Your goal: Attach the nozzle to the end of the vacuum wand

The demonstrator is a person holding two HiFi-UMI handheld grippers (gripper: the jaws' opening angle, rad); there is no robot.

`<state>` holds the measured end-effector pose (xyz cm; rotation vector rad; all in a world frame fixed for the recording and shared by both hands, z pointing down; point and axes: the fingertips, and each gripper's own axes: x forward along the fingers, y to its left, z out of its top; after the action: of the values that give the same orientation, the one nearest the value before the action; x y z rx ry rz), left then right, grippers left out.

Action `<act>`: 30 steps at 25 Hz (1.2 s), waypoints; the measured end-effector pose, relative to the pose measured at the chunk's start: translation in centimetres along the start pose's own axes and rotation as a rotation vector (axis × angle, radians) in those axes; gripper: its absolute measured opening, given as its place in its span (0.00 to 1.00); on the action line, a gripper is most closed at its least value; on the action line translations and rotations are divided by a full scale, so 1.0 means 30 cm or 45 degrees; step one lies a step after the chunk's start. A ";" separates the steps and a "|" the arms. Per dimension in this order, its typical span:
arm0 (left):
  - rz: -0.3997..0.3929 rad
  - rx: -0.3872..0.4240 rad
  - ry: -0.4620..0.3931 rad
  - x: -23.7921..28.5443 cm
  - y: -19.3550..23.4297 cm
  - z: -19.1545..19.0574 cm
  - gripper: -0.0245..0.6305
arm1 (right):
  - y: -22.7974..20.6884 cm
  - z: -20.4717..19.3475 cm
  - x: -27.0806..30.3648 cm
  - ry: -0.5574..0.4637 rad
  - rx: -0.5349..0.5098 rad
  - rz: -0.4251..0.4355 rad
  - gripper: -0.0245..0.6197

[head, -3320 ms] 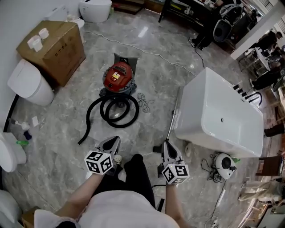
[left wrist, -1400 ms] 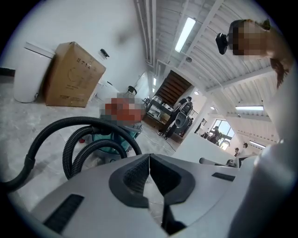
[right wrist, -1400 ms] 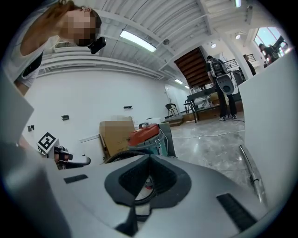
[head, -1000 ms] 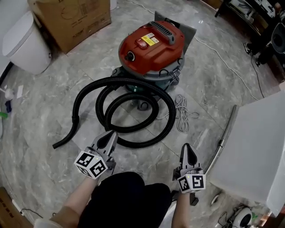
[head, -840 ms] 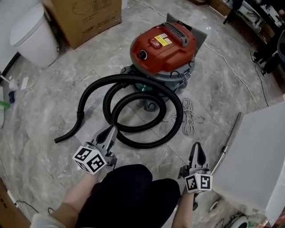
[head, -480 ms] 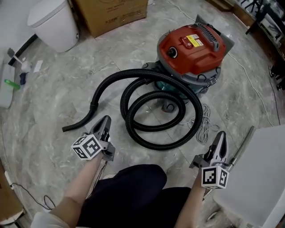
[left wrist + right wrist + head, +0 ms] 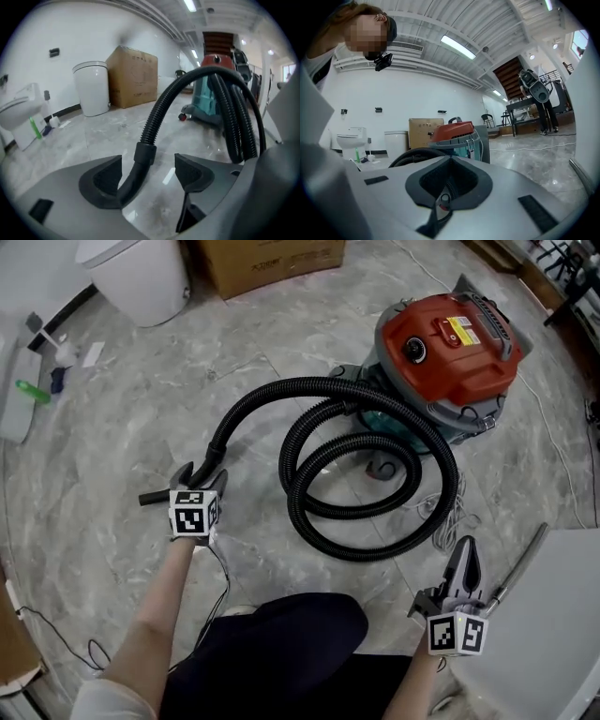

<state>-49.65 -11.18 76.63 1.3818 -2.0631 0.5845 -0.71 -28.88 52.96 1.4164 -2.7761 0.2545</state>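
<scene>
Jaws just opening wide, the left gripper [image 7: 146, 176] is straddling the smooth cuff [image 7: 144, 153] of the black ribbed hose [image 7: 162, 107]. The stiffest hold is probably lying there.

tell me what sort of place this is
Likely a bathroom-fixtures showroom or storeroom, not a home bathroom: white toilets stand along the wall beside a large cardboard box, on an open marble-look floor with a red vacuum.
</scene>
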 end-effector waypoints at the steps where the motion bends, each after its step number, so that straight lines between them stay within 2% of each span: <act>1: -0.001 0.060 0.052 0.031 0.007 -0.014 0.56 | 0.000 0.001 -0.002 0.002 0.002 0.006 0.06; 4: -0.037 0.158 0.180 0.130 0.010 -0.044 0.57 | 0.000 0.007 -0.012 0.002 -0.002 0.020 0.06; 10: -0.018 0.256 0.308 0.245 0.009 -0.066 0.56 | 0.010 0.004 -0.049 0.033 -0.018 0.037 0.06; 12: -0.003 0.273 0.346 0.269 0.009 -0.075 0.51 | 0.003 0.005 -0.060 0.038 -0.020 0.025 0.06; 13: 0.018 0.273 0.351 0.272 0.017 -0.072 0.41 | 0.002 0.005 -0.062 0.041 -0.029 0.022 0.06; 17: 0.056 0.234 0.334 0.244 0.046 -0.048 0.41 | -0.016 0.026 -0.067 0.018 -0.021 0.011 0.06; 19: 0.079 0.284 0.295 0.214 0.062 -0.020 0.41 | -0.029 0.032 -0.076 0.003 -0.005 -0.005 0.06; 21: 0.113 0.401 0.256 0.177 0.082 0.020 0.40 | -0.034 0.040 -0.078 -0.014 0.005 -0.009 0.06; 24: 0.156 0.648 0.171 0.114 0.090 0.123 0.40 | -0.041 0.053 -0.069 -0.042 0.020 -0.003 0.06; 30: 0.153 1.167 -0.121 -0.046 -0.047 0.448 0.40 | -0.074 0.114 -0.058 -0.127 0.057 -0.002 0.06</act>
<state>-50.94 -19.37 65.88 1.7700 -2.0266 1.6868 2.33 -29.29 49.74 1.4809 -2.8656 0.2550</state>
